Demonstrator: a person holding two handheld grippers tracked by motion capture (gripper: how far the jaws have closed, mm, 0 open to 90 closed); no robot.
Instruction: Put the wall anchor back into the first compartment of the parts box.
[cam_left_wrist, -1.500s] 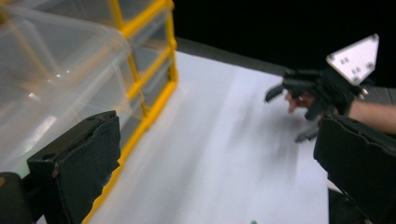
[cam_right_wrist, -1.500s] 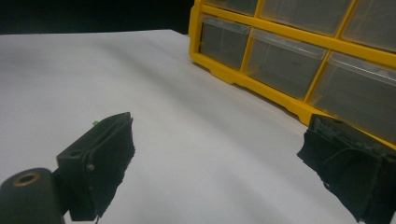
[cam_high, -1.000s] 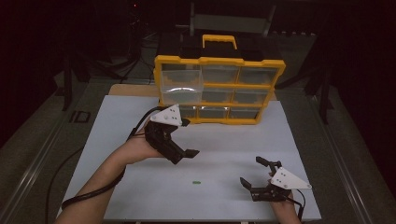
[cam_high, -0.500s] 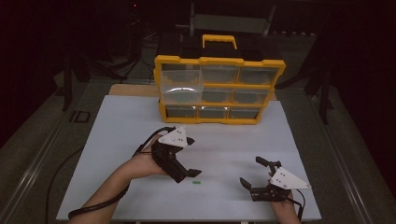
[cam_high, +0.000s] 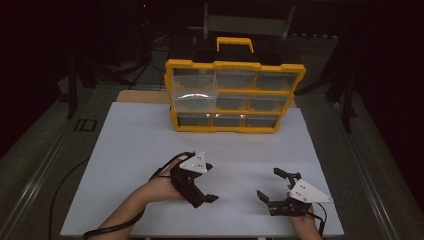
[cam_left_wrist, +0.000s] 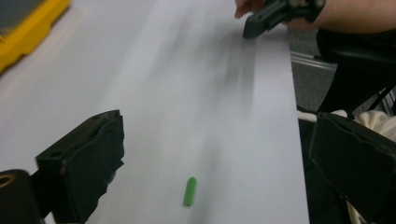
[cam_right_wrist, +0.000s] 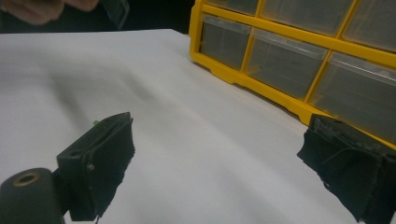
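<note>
High view: the left gripper (cam_high: 202, 192) sits low over the near part of the white table (cam_high: 130, 150), jaws spread and holding nothing, pointing toward the person's right. The right gripper (cam_high: 272, 187) rests near the front edge, well apart from the left one, jaws likewise spread and empty. The yellow drawer cabinet (cam_high: 235, 95) stands at the far side of the table, one clear drawer (cam_high: 194, 95) at its upper left pulled out. The small green piece cannot be made out from here; by my judgement it lies under or just beside the left gripper's tips.

Left gripper view: the green peg (cam_left_wrist: 189, 191) lies flat on the table between the two black jaws, nearer the left-hand one, not touched by either. Its long axis runs roughly along the gripper's line of sight, so the jaws would close across its short width. The peg is close in front of the jaws and a little below them; a short drop looks to be what remains. The right gripper (cam_left_wrist: 261, 18) shows far off at the top.

Right gripper view: jaws wide apart, nothing between them. A sliver of the green peg (cam_right_wrist: 95, 122) peeks over the left-hand jaw, well ahead. The cabinet (cam_right_wrist: 243, 79) lies to the right.

Finding: the left gripper is plainly the nearer one.
</note>
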